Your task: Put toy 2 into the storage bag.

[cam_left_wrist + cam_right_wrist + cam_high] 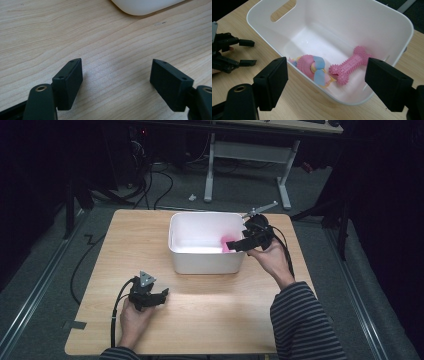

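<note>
At the left of the high view, the left gripper (163, 293) rests low on the wooden table (215, 320), held by the person's left hand (134, 316), with its cable looping back toward the table's near edge. Its jaws stand released, wide apart, with bare wood grain between them and nothing in their grasp; in the left gripper view the rounded lower corner of the white bin (145, 6) lies ahead of the tips, well apart from them. Moving right, the white bin (200, 227) stands on the table ahead of and to the right of that claw, one wall pierced by a handle slot (283, 10). At the right end of the bin, the right gripper (235, 245) hangs over the rim, carried by the right hand (274, 260) with a striped sleeve (302, 325) behind it. Its jaws are parted and hold nothing. In the right gripper view, both toys lie on the bin floor beyond the jaw tips: a pink ring toy with blue and yellow cloth (313, 68) sits nearer the left jaw, and a pink spiked rubber bone (350, 65) lies just beside it toward the right jaw, leaning up against the bin's wall. Neither pad touches either toy. The other gripper shows at that view's left edge, on the table outside the bin.
</note>
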The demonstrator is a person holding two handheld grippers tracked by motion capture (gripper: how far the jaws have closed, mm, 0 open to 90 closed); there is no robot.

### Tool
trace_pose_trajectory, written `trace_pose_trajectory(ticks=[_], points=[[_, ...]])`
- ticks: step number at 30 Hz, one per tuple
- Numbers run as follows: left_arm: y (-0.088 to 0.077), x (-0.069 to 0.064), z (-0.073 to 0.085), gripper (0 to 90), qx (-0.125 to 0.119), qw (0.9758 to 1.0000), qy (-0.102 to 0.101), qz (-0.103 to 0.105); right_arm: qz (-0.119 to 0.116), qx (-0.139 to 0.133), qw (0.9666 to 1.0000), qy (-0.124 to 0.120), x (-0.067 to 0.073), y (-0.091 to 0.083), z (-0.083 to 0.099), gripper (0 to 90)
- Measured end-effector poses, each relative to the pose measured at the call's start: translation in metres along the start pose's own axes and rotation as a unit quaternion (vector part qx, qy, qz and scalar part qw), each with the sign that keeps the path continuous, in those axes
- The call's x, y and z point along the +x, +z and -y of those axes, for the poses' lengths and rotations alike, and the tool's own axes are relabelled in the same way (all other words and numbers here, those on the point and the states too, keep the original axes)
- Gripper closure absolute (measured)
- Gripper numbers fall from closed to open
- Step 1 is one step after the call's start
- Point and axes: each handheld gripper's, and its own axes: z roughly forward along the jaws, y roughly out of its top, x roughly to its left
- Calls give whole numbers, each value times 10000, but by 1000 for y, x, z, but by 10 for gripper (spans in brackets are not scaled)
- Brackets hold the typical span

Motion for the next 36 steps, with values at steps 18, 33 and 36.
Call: trace_pose_trajectory(ticks=[18, 33, 36], points=[[0, 0, 0, 266, 6, 10000, 4, -5, 176, -500, 9983, 250, -15, -38, 50, 223], [0, 0, 0, 266, 13, 10000, 4, -8, 348, -841, 9949, 429, -16, -64, 90, 247], [0, 0, 0, 266, 5, 10000, 2, -6, 361, -831, 9949, 454, -15, -65, 95, 247]])
